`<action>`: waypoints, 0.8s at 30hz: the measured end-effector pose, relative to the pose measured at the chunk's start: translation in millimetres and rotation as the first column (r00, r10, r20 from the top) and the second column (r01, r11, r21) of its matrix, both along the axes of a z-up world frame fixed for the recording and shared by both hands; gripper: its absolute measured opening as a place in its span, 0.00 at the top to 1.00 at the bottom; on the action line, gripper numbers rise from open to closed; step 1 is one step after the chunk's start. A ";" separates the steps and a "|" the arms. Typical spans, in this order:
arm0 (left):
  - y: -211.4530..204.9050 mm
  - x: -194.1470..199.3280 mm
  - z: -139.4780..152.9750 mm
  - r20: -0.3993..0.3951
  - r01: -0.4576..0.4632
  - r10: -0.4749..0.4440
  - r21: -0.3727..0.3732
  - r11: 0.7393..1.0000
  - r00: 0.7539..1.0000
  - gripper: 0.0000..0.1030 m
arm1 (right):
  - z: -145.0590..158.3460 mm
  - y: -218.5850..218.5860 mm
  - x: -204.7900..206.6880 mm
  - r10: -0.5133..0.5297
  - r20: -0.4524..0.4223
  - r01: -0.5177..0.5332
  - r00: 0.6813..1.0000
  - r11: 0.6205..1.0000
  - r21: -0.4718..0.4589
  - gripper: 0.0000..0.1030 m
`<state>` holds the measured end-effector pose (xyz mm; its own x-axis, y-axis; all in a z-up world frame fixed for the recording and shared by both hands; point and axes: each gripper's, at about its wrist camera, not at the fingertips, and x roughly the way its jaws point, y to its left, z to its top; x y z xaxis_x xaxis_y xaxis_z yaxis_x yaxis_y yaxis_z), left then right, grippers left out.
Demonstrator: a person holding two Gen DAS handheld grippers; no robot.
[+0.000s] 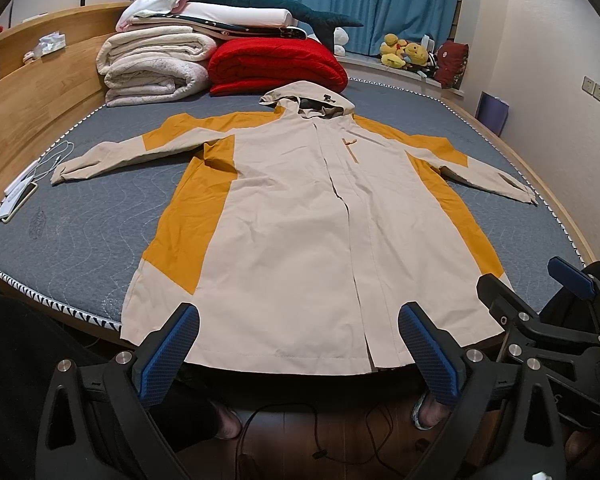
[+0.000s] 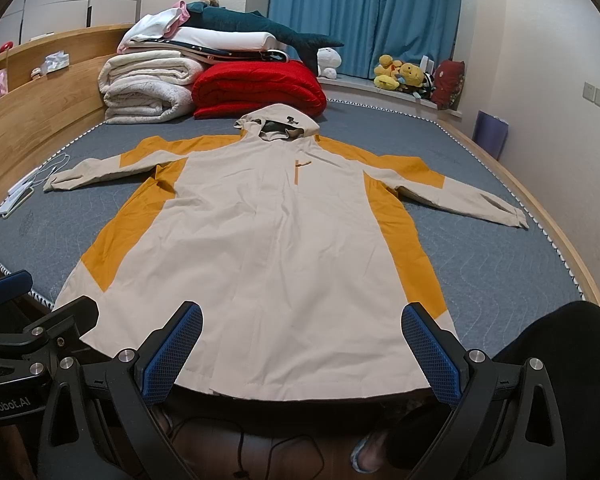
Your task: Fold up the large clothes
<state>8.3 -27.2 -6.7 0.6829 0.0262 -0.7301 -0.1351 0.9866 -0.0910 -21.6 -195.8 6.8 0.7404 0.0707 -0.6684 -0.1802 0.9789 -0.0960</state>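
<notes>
**Two open grippers wait by a big coat on the bed**

Both tools are held near the foot of the bed. The left gripper (image 1: 299,350) has its two blue fingers far apart, and nothing is between them. The right gripper (image 2: 302,350) looks the same: its fingers are wide apart and hold nothing. Each one hangs just over the bottom edge of the coat, and I cannot tell if they touch it. In the left view the right gripper shows at the right edge. In the right view the left gripper shows at the left edge.

The coat (image 1: 300,216) is cream with orange-yellow patches down its sides and on its shoulders. It lies flat on the grey mattress (image 1: 80,220), front side up. Its hood (image 1: 306,102) points to the far end of the bed. Both sleeves are stretched out to the sides. The bottom edge hangs a little over the near side of the bed.

Behind the hood sits a folded red blanket (image 1: 276,64). Just beside it is a pile of white blankets (image 1: 156,64) with a blue toy shark (image 1: 276,2) on top. Blue curtains (image 1: 364,0) hang at the back. White cables (image 1: 54,158) lie on the left side of the mattress.
</notes>
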 end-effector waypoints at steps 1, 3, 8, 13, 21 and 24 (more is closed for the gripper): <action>0.1 -0.2 0.4 -0.001 0.000 0.000 0.000 1.000 1.000 0.04 | -0.1 0.1 0.0 0.000 0.001 0.000 1.000 1.000 0.000 0.04; -0.3 0.2 0.0 -0.001 0.000 0.000 0.000 1.000 1.000 0.04 | -0.2 0.1 0.0 0.000 0.001 0.000 1.000 1.000 0.000 0.04; 0.0 -0.4 0.3 -0.001 -0.001 0.001 -0.001 1.000 1.000 0.04 | 0.0 0.2 0.1 -0.001 0.000 0.001 1.000 1.000 0.001 0.04; -0.2 -0.3 0.2 -0.002 -0.001 0.001 -0.001 1.000 1.000 0.04 | -0.3 0.3 -0.1 0.000 0.001 0.000 1.000 1.000 0.001 0.04; -3.0 1.2 -1.7 -0.002 0.001 -0.001 -0.003 1.000 1.000 0.05 | 0.3 0.8 -0.1 0.000 0.002 0.000 1.000 1.000 0.000 0.04; -9.3 3.6 -1.7 -0.006 0.007 -0.007 0.001 1.000 1.000 0.06 | 0.1 0.9 -0.3 0.000 0.002 0.000 1.000 1.000 -0.001 0.04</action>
